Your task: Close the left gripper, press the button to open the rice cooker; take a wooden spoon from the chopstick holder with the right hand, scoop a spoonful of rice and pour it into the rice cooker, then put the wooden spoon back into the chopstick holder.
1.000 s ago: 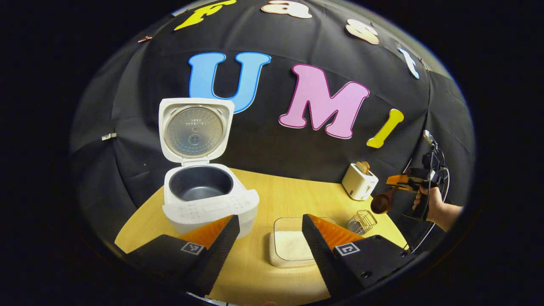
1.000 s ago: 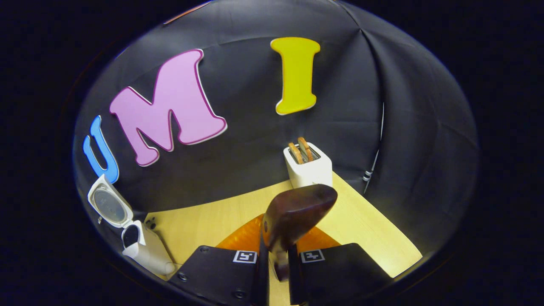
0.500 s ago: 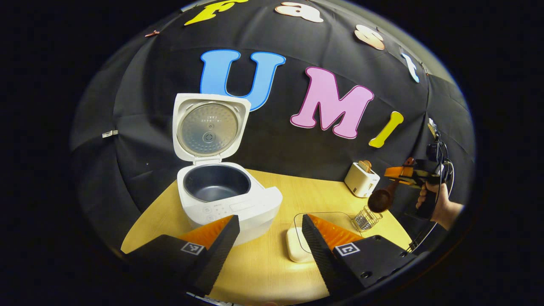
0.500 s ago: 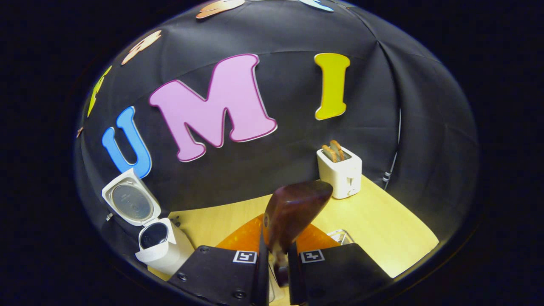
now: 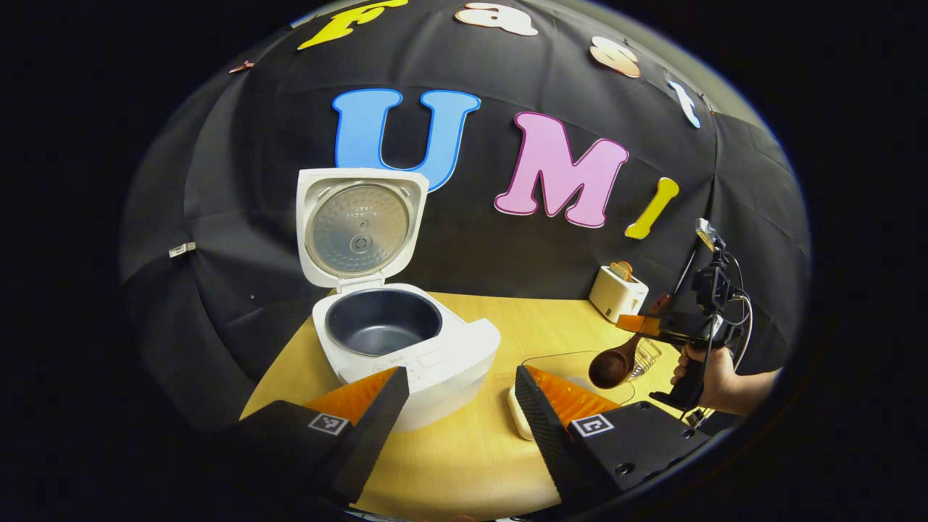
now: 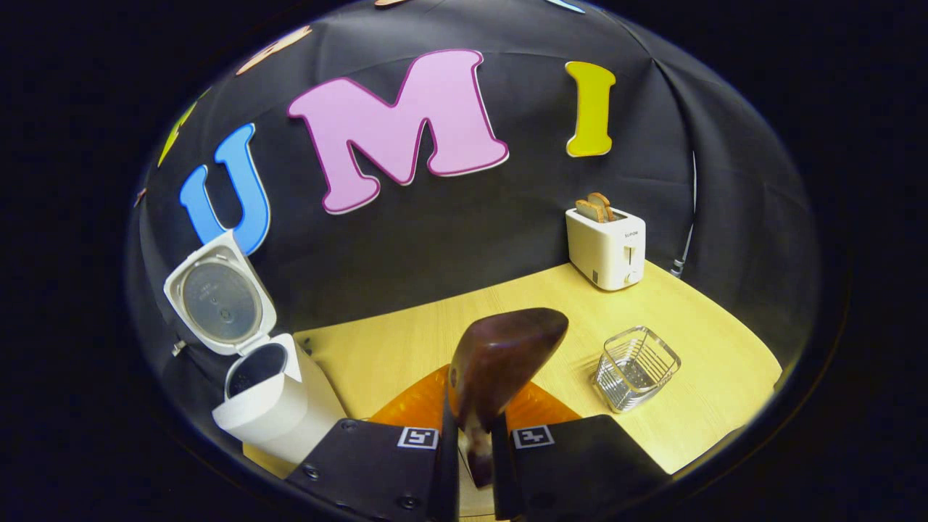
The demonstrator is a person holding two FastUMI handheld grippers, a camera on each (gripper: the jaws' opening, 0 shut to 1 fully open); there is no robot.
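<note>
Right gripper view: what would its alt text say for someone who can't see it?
The right gripper clamps a wooden spoon above a yellow table. An open rice cooker sits left; a wire chopstick holder and toaster sit right.

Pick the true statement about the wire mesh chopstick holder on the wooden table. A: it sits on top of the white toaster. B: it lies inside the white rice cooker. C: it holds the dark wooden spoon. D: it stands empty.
D: the wire mesh chopstick holder has nothing in it, while the right gripper clamps the dark wooden spoon.

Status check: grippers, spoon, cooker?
Left gripper open, idle. Right gripper shut on dark wooden spoon, bowl empty. White rice cooker lid up. Path clear.
</note>
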